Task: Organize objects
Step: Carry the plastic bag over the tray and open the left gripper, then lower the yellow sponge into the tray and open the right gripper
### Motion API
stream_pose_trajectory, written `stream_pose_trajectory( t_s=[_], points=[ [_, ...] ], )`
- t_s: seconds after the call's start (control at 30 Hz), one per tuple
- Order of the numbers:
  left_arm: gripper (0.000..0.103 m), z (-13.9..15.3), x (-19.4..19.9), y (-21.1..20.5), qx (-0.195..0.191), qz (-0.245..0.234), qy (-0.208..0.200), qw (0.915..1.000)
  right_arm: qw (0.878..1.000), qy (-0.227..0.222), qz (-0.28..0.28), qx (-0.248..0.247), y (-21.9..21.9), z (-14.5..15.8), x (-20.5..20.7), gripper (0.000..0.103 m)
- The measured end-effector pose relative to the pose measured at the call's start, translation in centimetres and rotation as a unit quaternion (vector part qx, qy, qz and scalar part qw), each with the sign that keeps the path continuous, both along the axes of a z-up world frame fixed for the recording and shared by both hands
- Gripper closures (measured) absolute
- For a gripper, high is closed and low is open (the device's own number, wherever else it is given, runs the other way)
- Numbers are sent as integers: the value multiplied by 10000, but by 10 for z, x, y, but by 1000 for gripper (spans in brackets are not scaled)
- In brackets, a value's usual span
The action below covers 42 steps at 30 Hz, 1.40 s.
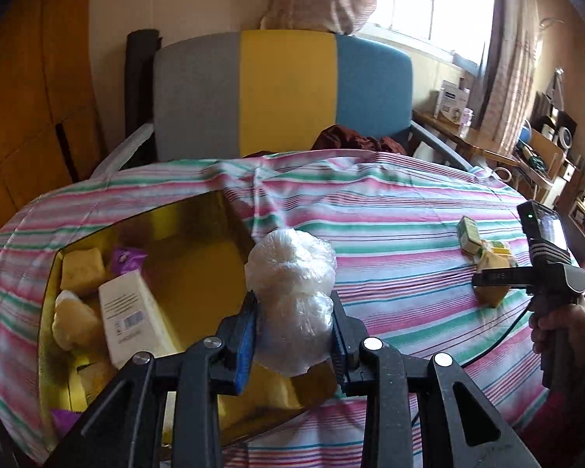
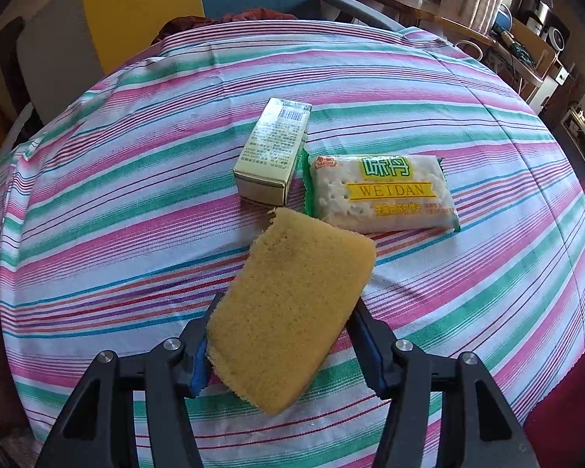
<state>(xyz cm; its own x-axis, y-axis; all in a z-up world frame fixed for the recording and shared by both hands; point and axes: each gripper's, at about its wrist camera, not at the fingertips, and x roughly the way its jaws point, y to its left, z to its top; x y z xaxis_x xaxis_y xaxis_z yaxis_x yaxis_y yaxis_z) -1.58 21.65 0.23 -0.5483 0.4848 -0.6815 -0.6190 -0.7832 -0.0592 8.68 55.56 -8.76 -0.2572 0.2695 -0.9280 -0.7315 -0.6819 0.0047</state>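
Far left on the striped tabletop: one gold tray, open side up. Inside it, counted — one white box with a barcode, lying flat; two yellow sponges in the tray clearly seen at its left end, with more yellow pieces near the close edge, too hidden to count; one purple wrapper at the far side, and another scrap of purple at the near left corner.

Just right of the tray's near end, over its right edge: left tongs, clamped on one clear plastic bag holding white lumps, the bag bulging up and away between the two blue-padded fingers.

Behind the tabletop: one chair back in three colour panels — grey, yellow, blue.

Further right, well apart from the tray, a cluster of three things. One small green-and-white carton, lying on its side, barcode at the far end. Just beside it on the right, edges touching or nearly so, one cracker packet marked WEIDAN, flat on the cloth. Nearest of the three, one yellow sponge, tilted, its far corner close to the carton and packet, gripped at its near half by the right tongs, closed on it from both sides.

Seen from the left camera, right tongs at the far right edge, above that same cluster.
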Motion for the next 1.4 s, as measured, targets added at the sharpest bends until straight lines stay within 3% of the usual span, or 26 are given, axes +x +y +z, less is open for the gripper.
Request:
stream_pose_trajectory(
  t_s=[0.2, 0.37, 0.5, 0.7, 0.8, 1.0, 1.1, 1.3, 1.4],
  points=[
    [70, -14, -21, -56, 171, 435, -372, 9982, 9996, -76, 163, 198, -8, 0, -9, 45],
    [70, -19, -51, -125, 394, 1161, -639, 9904, 9986, -116, 353, 377, -19, 1, -18, 46],
    [70, -22, -72, -149, 468, 1503, -828, 9841, 9981, -11, 505, 344, -22, 3, -25, 46],
    [70, -18, -107, -124, 799, 1433, -1232, 9787, 9952, 53, 903, 371, -24, 0, -39, 46],
    [70, -12, -122, -101, 891, 1275, -1182, 9807, 9945, 53, 973, 384, -28, 2, -38, 46],
    [69, -32, -163, -57, 606, 1446, -1385, 9779, 9939, 65, 1035, 363, -33, 5, -27, 46],
    [68, -48, -186, -46, 524, 1546, -1668, 9724, 9936, 12, 1065, 374, -31, 3, -28, 46],
    [56, -71, -204, -42, 33, 1778, -1651, 9701, 9933, -42, 1091, 367, -31, 0, -29, 46],
    [41, -68, -197, -45, 10, 1707, -1519, 9735, 9931, -67, 1109, 368, -31, -2, -31, 46]
  ],
)
